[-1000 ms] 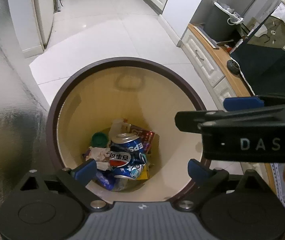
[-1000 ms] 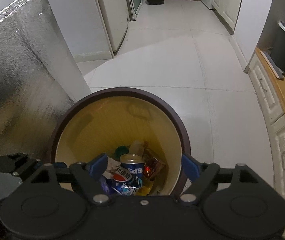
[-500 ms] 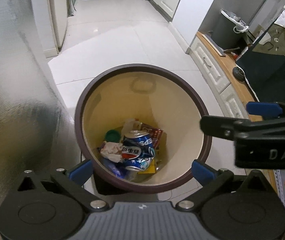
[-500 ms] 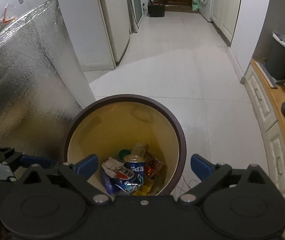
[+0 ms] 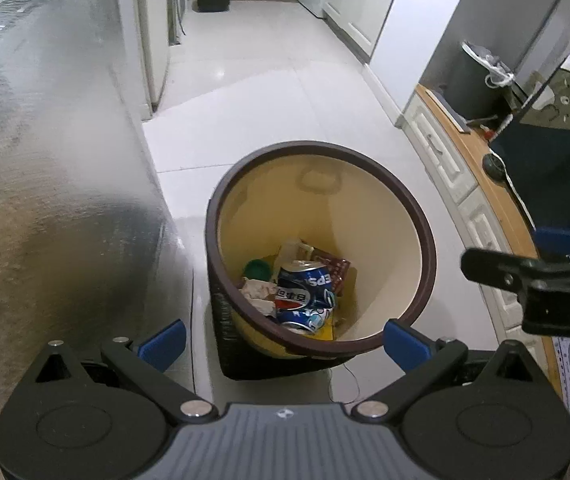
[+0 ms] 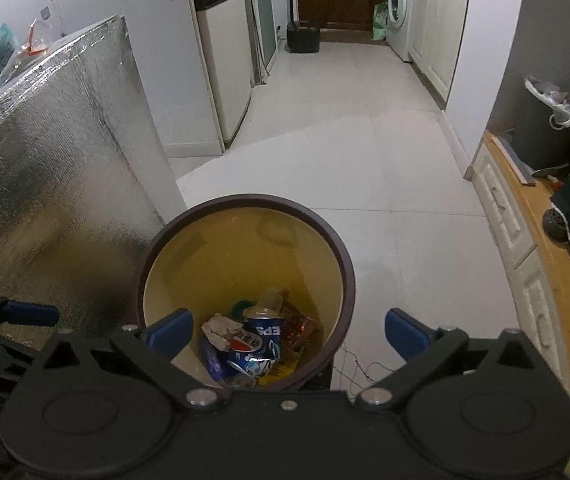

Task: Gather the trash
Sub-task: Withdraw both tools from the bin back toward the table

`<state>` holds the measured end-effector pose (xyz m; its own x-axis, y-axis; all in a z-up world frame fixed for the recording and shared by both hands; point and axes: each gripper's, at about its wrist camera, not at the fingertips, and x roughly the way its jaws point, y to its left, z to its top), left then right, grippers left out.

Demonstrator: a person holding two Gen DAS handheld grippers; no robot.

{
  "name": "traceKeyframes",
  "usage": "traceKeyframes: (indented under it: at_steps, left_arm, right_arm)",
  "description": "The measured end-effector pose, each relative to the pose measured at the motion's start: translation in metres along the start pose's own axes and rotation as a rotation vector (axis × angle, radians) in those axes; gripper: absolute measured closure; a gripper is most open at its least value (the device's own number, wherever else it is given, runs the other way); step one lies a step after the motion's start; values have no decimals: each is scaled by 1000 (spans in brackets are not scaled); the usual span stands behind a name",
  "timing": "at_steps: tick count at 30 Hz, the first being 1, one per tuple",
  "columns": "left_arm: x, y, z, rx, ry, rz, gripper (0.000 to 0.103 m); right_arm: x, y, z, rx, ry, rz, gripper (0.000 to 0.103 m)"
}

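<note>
A round bin with a dark brown rim (image 5: 325,146) (image 6: 253,199) and a cream inside stands on the white floor. In it lie a crushed blue Pepsi can (image 5: 305,288) (image 6: 259,340), crumpled paper (image 5: 259,290) (image 6: 219,326), a red wrapper (image 5: 335,268) and a green lid (image 5: 257,268). My left gripper (image 5: 285,344) hangs open above the bin's near rim with nothing between its blue pads. My right gripper (image 6: 288,335) is also above the near rim; its jaws are opening and hold nothing. Each gripper shows at the edge of the other's view.
A silver foil-covered panel (image 6: 45,160) stands close on the left. A wood-topped drawer cabinet (image 6: 525,220) runs along the right, with a grey bin (image 6: 541,132) beyond it. A thin wire (image 6: 361,368) lies on the floor by the bin. A fridge (image 6: 221,60) stands farther back.
Both grippers have risen and drawn back from the bin, which now looks smaller and lower in both views. The right gripper's pads have spread wider apart.
</note>
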<state>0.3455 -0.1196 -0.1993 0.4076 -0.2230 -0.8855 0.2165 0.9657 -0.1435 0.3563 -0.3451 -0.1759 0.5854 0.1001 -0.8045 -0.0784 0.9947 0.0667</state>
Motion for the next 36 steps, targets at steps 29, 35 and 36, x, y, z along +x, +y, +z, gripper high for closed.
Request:
traceKeyframes:
  at_steps: [29, 35, 36]
  left_arm:
    - [-147, -24, -26, 121, -329, -42, 0]
    - [-196, -22, -19, 147, -459, -40, 0]
    - [-204, -20, -18, 148, -480, -38, 0]
  right_arm:
    - [-125, -5, -52, 12, -213, -65, 0]
    - [-160, 1, -39, 7, -317, -65, 0]
    - [-166, 3, -35, 8, -339, -61, 0]
